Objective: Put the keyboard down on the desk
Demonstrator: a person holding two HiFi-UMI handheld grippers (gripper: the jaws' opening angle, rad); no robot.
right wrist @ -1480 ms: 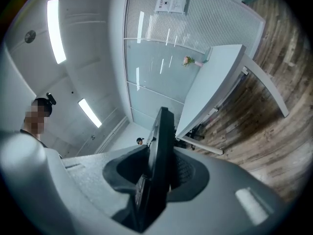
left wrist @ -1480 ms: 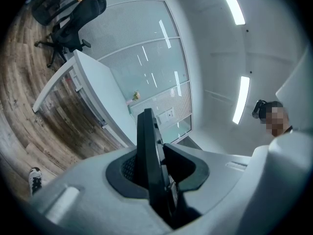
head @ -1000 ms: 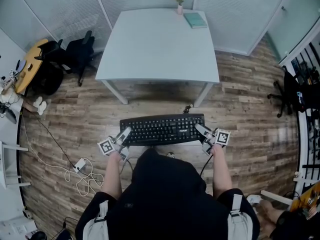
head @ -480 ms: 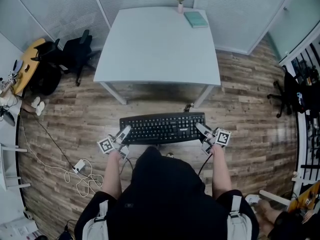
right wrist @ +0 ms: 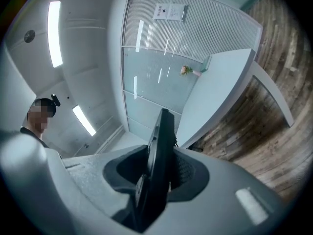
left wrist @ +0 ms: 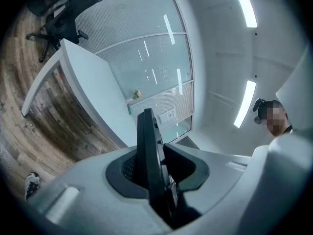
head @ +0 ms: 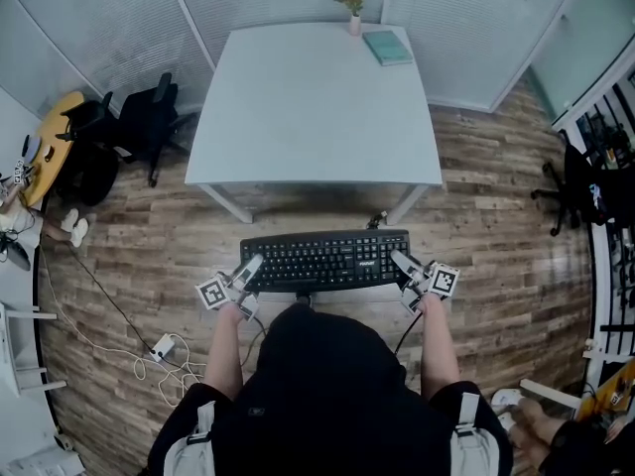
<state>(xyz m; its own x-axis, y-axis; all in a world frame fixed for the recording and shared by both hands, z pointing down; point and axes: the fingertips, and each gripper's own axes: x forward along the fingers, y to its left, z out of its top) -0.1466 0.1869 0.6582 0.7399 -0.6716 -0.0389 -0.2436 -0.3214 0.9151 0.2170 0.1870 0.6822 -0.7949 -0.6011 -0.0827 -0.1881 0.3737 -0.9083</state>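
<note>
Keyboard (head: 324, 261) midair, L tongs (head: 248, 266) + R tongs (head: 399, 261) clamping ends.

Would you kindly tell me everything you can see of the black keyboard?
The keyboard is a wide black board that looks plastic, with rows of dark keys facing up. It is held roughly level in the air above the wooden floor, short of the white desk and not touching it. The left gripper is clamped on its left end and the right gripper on its right end.
</note>
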